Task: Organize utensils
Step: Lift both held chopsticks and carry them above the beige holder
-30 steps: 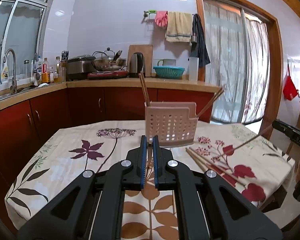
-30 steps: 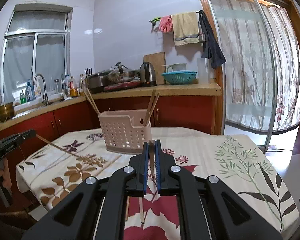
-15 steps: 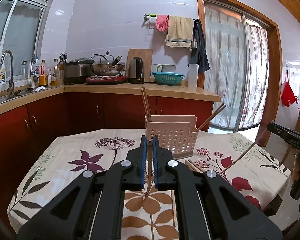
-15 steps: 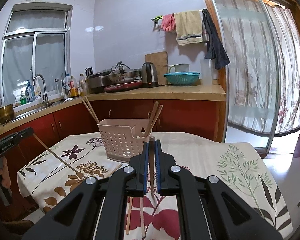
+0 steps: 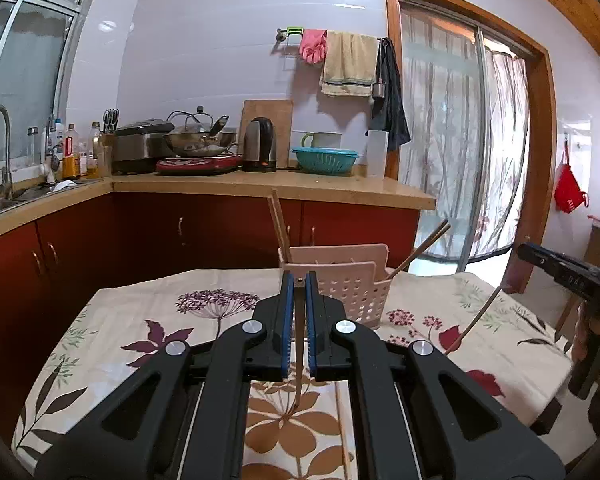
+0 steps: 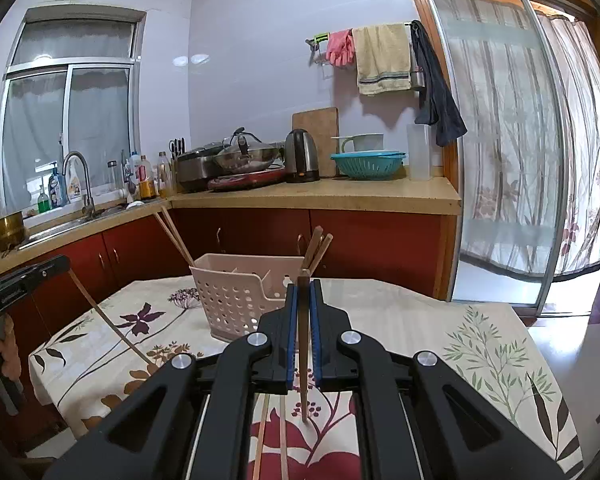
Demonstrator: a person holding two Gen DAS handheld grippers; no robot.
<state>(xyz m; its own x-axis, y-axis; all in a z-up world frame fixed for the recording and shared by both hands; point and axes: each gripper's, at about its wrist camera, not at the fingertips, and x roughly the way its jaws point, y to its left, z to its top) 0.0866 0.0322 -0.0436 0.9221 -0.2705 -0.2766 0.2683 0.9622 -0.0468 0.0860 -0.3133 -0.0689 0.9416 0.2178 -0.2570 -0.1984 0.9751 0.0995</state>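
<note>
While both grippers hang above the flower-patterned worktop (image 5: 148, 320), a chopstick is clamped in each. The left gripper (image 5: 296, 300) has its fingers (image 5: 287, 320) pressed on a thin chopstick (image 5: 298, 376) that points down past them. In the right gripper (image 6: 303, 304), a darker chopstick (image 6: 303, 384) is pinched upright. The pink perforated holder (image 6: 236, 300) is seen just beyond both, with chopsticks already leaning in it. Two loose chopsticks (image 6: 272, 432) lie on the cloth.
</note>
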